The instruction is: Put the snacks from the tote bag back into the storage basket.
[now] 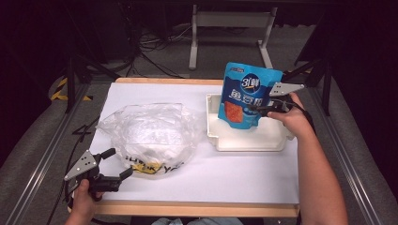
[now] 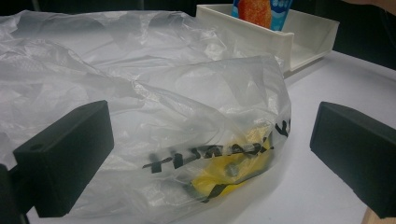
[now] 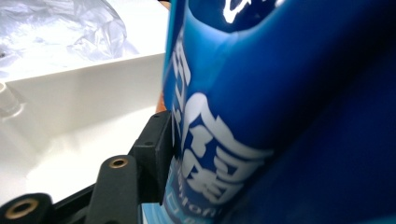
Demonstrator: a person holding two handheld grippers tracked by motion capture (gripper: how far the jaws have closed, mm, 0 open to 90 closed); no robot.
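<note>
Hard to say much about the right gripper (image 1: 256,110): seen from above, tucked against the right edge of the blue pouch (image 1: 248,96), tips half lost against the print. Up close in the right gripper view, just one black jaw visible, pad resting on the pouch's face, other jaw completely buried behind the blue foil, so no way of telling whether clamped on the pouch or merely touching. Pouch standing upright in the white tray (image 1: 248,144) at the right side of the table (image 1: 234,180), lower part hidden behind the tray wall in the left gripper view, top cut off there too. White lettering and an orange window on the front, too blurry to read. Left gripper (image 1: 119,162) clearly released, jaws spread wide at the near left corner, edge of the clear plastic bag (image 1: 150,129) sitting between them without any of the film getting pinched. Bag crumpled and cloudy, black lettering broken up by the folds, something yellow (image 2: 243,163) down inside, shape impossible to pin down through the wrinkles. Quick count: two grippers, one pouch, one tray, one plastic bag, one yellow something. Floor past the table too dark for picking out more than cables (image 1: 155,51) and a grey frame (image 1: 230,21).
</note>
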